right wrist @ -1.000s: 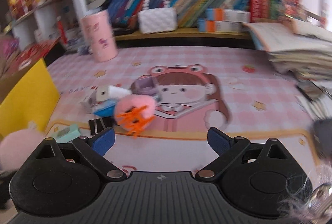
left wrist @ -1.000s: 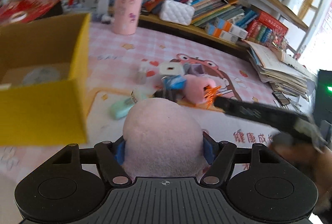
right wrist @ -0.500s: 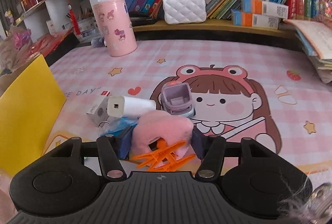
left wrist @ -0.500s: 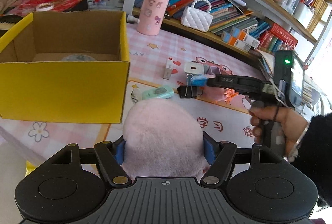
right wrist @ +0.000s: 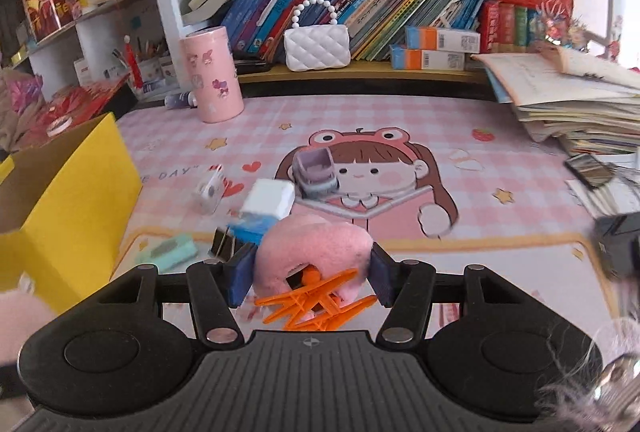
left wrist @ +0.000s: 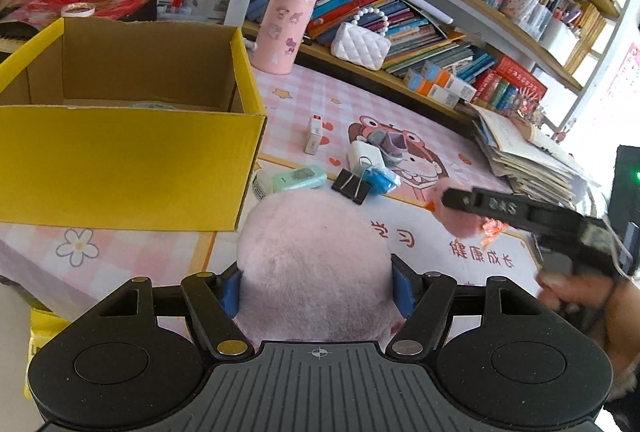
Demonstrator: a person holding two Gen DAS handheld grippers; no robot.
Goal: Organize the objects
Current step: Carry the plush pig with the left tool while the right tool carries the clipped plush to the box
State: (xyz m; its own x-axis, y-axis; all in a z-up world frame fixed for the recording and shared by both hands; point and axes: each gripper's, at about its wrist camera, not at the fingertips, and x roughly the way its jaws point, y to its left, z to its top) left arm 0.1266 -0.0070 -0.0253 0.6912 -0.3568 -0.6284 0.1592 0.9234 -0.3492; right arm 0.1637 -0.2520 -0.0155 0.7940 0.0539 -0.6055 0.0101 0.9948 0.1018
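The left claw (left wrist: 318, 286) is pointing forward and down, and its two blue pads (left wrist: 231, 290) are pressing on the sides of a round, fluffy pink ball (left wrist: 314, 264). The right claw (right wrist: 308, 278) is pointing forward and down too, and its blue pads (right wrist: 242, 274) are squeezing a pink plush ring (right wrist: 316, 246) with an orange clip (right wrist: 316, 306) hanging under it. A hand (left wrist: 580, 296) in a dark sleeve is holding the right claw's handle.

Fuzzy plush ball (left wrist: 316, 264); matt cardboard box (left wrist: 128, 159); glossy plastic orange clip (right wrist: 320, 302); quilted handbag (right wrist: 318, 45).
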